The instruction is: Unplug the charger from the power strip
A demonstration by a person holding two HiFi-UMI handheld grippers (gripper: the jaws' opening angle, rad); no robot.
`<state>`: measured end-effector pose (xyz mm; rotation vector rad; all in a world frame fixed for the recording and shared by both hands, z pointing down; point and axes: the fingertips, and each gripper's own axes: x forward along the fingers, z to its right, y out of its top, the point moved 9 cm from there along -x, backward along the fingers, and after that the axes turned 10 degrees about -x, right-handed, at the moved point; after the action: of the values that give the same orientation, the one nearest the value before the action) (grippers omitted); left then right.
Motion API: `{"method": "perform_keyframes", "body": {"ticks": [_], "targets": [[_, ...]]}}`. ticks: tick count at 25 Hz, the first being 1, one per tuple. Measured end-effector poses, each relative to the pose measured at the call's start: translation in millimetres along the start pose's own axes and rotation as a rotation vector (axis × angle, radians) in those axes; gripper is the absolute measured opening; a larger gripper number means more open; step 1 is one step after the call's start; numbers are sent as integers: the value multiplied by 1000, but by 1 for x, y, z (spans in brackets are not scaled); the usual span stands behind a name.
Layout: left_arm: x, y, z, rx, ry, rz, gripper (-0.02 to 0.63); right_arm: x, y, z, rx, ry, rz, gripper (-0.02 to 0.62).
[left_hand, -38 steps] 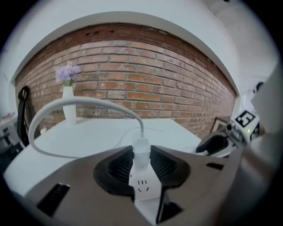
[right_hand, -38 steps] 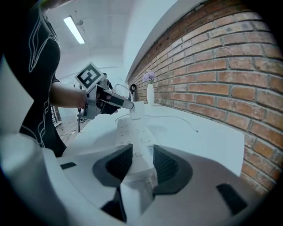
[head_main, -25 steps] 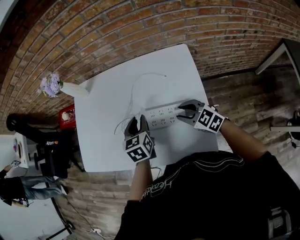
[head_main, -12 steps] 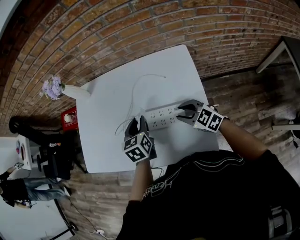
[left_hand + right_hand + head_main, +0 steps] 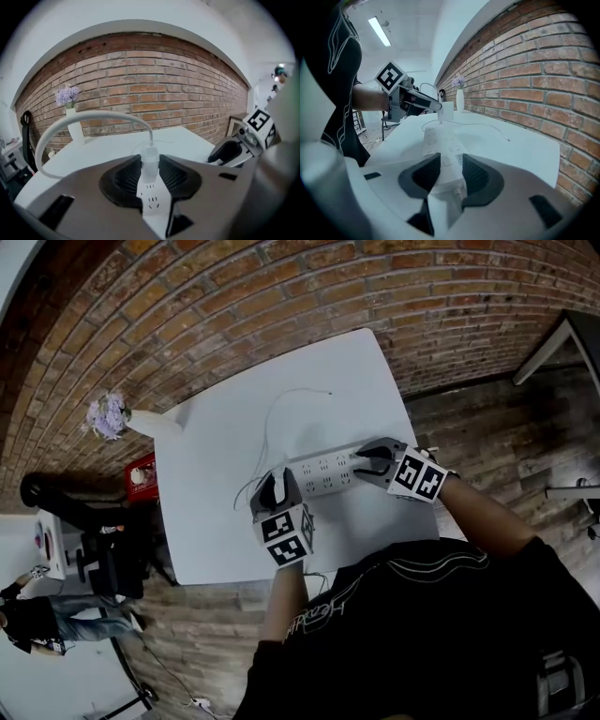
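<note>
A white power strip lies across the white table. My right gripper is shut on its right end, and the strip runs away between the pads. My left gripper is shut on the white charger at the strip's left end. The strip's sockets show just under the charger. The charger stands upright over the far end of the strip. I cannot tell whether its prongs are out. Its thin white cable arcs up and to the left.
The cable trails over the far part of the table toward the brick wall. A white vase with purple flowers stands at the table's left corner. A red object sits beyond the left edge. The table's edge is near my body.
My left gripper has rolled a little on the charger and its marker cube has shifted slightly right. The right gripper and the power strip have stayed put.
</note>
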<state>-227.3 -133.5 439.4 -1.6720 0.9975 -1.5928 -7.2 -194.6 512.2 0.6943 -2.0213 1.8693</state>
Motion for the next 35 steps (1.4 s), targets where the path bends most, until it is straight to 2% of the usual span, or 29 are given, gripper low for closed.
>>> {"method": "perform_keyframes", "body": {"ticks": [8,11,12,13,15,17,20,22,26,30,32,35], "targets": [[-22,11,-18,-276,-134,28,116,0,0,1,18,8,-22,126],[-40,17,-19,-326,-170,53,117,-1,2,1,46,-3,-43,121],[-47,20,-18,-332,-179,60,117,-3,3,2,55,-21,-42,102],[-54,22,-17,-336,-188,65,116,-7,6,3,57,-50,-30,52],[-69,27,-15,-336,-201,69,116,-19,19,4,62,-109,29,20],[-84,31,-14,-339,-217,72,115,-35,41,5,137,-130,146,11],[-105,35,-12,-365,-265,75,116,-63,84,3,310,-106,372,9],[-116,38,-10,-378,-301,75,116,-80,107,0,356,-96,442,6],[-129,45,-8,-398,-365,73,117,-100,135,-11,402,-71,494,0],[-141,55,-8,-374,-410,77,116,-105,145,-31,450,-42,517,-3],[-147,58,-11,-363,-425,77,116,-105,147,-41,474,-57,520,-3],[-154,59,-21,-348,-443,67,116,-104,152,-52,469,-123,505,-3]]}}
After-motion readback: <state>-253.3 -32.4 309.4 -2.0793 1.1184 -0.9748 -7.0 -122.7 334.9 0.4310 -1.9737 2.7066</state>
